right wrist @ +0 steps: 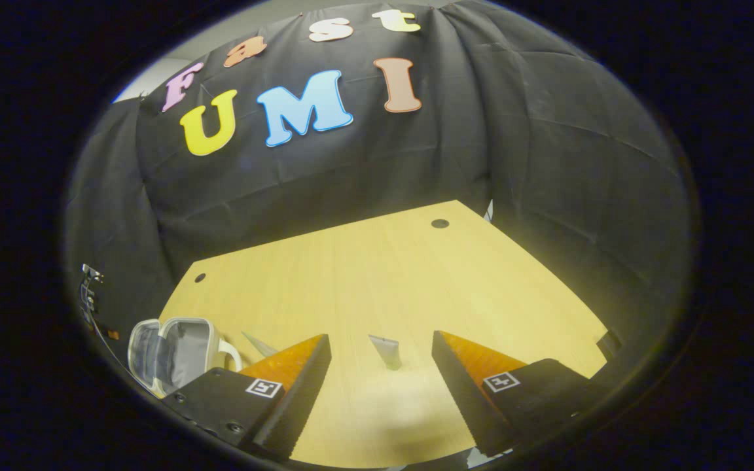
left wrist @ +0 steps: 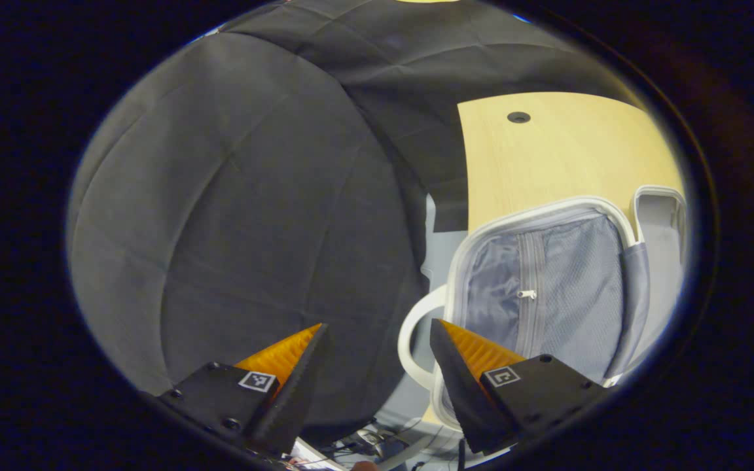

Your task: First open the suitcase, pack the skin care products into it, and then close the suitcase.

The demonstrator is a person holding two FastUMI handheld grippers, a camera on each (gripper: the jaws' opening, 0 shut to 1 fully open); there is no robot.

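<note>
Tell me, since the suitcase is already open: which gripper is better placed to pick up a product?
Right: its open gripper points at the tube on the table.

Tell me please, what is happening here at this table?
A person is packing skin care products into a small suitcase, using two hand-held grippers. The suitcase already lies open on the wooden table. The right hand-held gripper is open and faces a tube standing on the table. The left hand-held gripper is open too, near the suitcase handle.
</note>
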